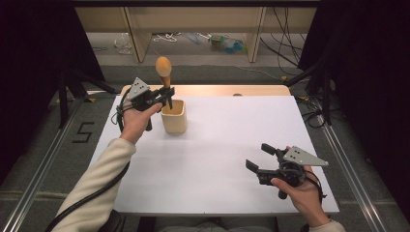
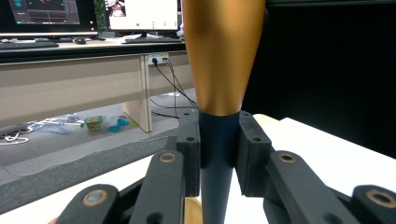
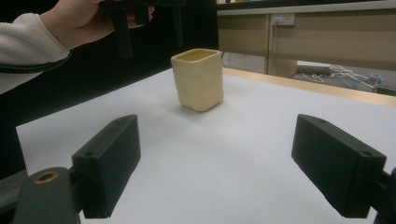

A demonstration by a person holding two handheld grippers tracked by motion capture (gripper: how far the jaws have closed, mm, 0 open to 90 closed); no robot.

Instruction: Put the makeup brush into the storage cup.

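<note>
Now, in the high view, the left gripper (image 1: 168, 94) stays in the upper left part of the frame, directly above the cream cup (image 1: 174, 116), and its jaws are closed on a utensil (image 1: 164, 70) with a dark handle and an orange-brown head. The utensil stands upright: the head rises above the jaws, and the dark handle goes down toward the opening of the cup. In the left gripper view the dark handle (image 2: 218, 158) sits in the middle of the frame, pressed between the two black pads, and the orange-brown part widens upward to the top edge. The cup stands on the white table (image 1: 217, 145), near its far left side. The right gripper (image 1: 259, 157) rests in the lower right of the high view, well apart from the cup, with the jaws spread wide and nothing between them. In the right gripper view the cup (image 3: 197, 79) appears in the upper middle, far beyond both pads.
</note>
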